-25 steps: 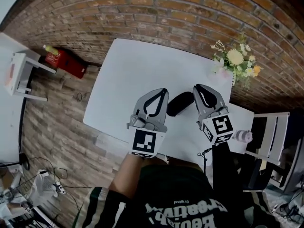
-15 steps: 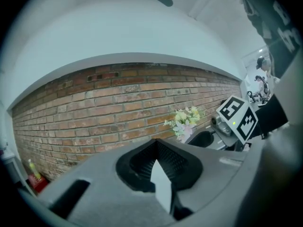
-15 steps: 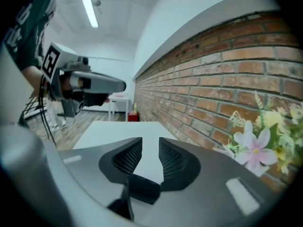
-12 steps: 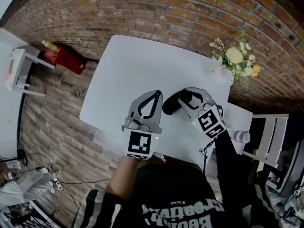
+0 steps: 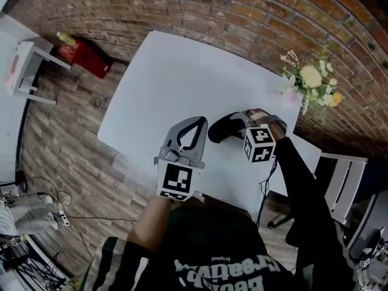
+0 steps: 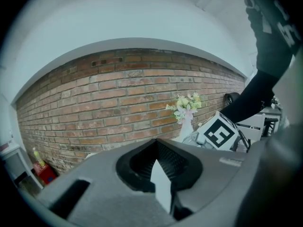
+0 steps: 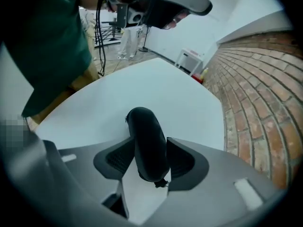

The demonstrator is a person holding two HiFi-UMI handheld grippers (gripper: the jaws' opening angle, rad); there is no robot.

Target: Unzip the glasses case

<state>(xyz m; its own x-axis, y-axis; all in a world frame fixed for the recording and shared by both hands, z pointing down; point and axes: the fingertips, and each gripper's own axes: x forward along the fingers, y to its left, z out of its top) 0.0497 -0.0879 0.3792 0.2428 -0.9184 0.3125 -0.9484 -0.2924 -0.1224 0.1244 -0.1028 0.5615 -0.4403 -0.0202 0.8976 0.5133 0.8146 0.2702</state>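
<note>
A black oval glasses case point(image 5: 221, 130) lies on the white table point(image 5: 170, 71) near its front edge. My right gripper point(image 5: 237, 122) points steeply down over the case's right end. Its jaws have just been opening and now straddle the case point(image 7: 147, 141), one pad on each side, without clearly pressing on it. A small zipper tab point(image 7: 163, 183) shows at the case's near end. My left gripper point(image 5: 194, 123) hovers just left of the case with its jaws shut and nothing between them; in its own view, the left gripper point(image 6: 159, 161) faces the brick wall.
A vase of flowers point(image 5: 310, 82) stands at the table's far right corner. A brick wall point(image 5: 254, 11) runs behind the table. A red object point(image 5: 85, 62) and a white stand point(image 5: 24, 68) sit on the floor at left, a chair point(image 5: 339, 174) at right.
My right gripper dropped and rolled over the glasses case, and its jaws opened around it. My left gripper sank a little beside the case.
</note>
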